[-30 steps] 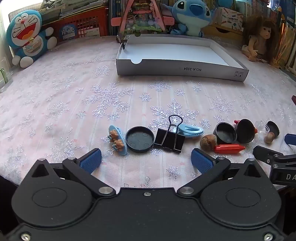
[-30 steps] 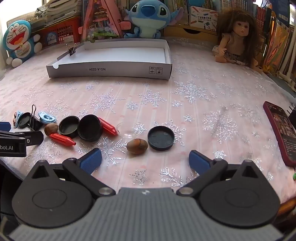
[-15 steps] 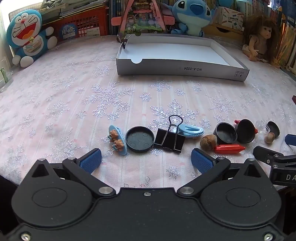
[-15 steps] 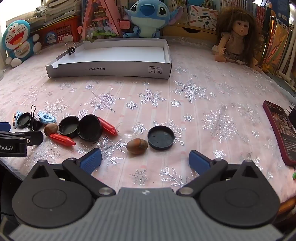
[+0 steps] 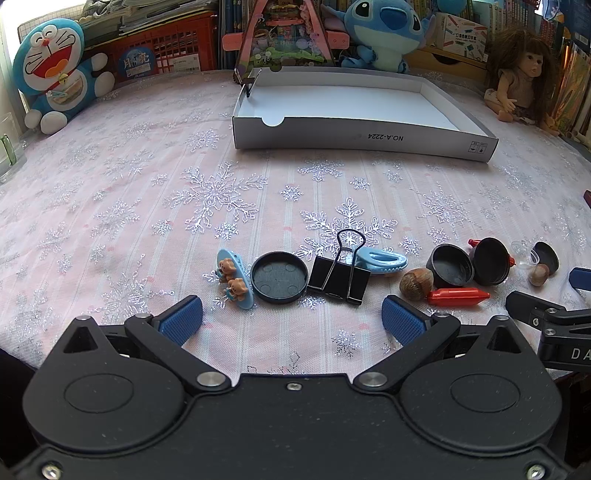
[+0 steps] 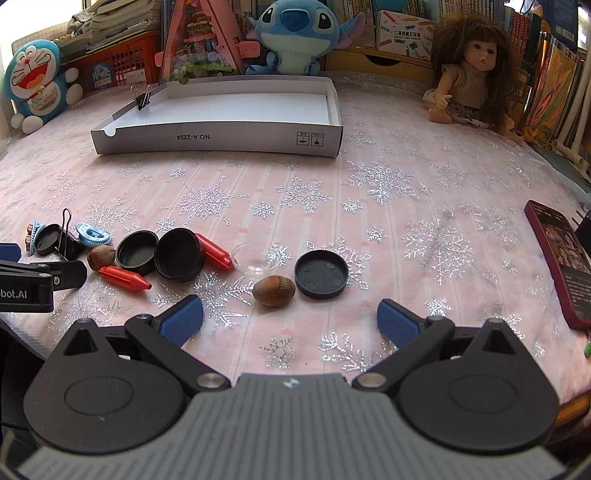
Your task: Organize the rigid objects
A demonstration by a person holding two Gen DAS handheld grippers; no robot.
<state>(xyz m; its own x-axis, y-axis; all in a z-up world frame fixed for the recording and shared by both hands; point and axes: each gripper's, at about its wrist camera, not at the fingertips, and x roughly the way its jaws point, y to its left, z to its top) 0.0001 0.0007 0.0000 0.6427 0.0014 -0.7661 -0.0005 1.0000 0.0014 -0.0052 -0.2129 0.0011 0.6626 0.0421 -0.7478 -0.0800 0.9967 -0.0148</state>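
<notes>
Small items lie in a row on the pink snowflake cloth. Ahead of my open left gripper sit a blue bear hair clip, a black lid, a black binder clip and a blue clip. Further right are an acorn, a red crayon-like piece and two black caps. My open right gripper faces an acorn, a black lid and a clear dish. The white tray stands far back.
Plush toys, a doll, books and a red crate line the back edge. A red phone lies at the right. A small binder clip grips the tray's left wall.
</notes>
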